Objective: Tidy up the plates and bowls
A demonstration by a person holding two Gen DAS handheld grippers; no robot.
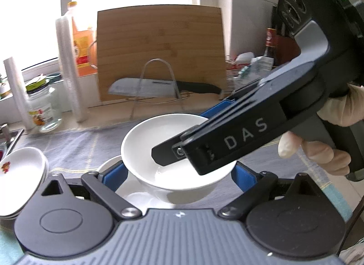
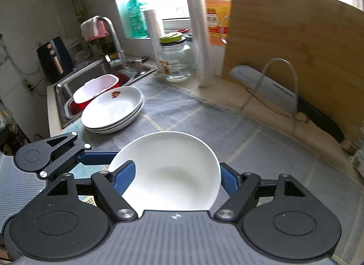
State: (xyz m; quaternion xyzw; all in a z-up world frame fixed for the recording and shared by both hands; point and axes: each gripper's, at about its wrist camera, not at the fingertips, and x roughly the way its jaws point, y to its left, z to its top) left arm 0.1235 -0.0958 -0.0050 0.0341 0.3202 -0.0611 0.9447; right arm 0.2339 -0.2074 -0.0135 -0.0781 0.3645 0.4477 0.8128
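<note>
Both claws gripped one white bowl [image 1: 159, 151] above the grey-matted bench [image 2: 182, 114]: the left claw [image 1: 179, 174] and the right claw [image 2: 177, 178] each clenched on it. Only the right wrist view showed the stacked plates [image 2: 113, 110] whole beside the sink [image 2: 91, 78]; the left view showed a gloved hand [image 1: 329, 146].

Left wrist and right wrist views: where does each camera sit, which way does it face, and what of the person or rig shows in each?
Left wrist: on the left gripper, facing the cutting board; its blue fingers flank a white bowl; the right gripper's body and a gloved hand cross in.
Right wrist: on the right gripper, facing the sink and stacked plates; the left gripper's edge shows.
Shared: bowl, board, knife, jar.
</note>
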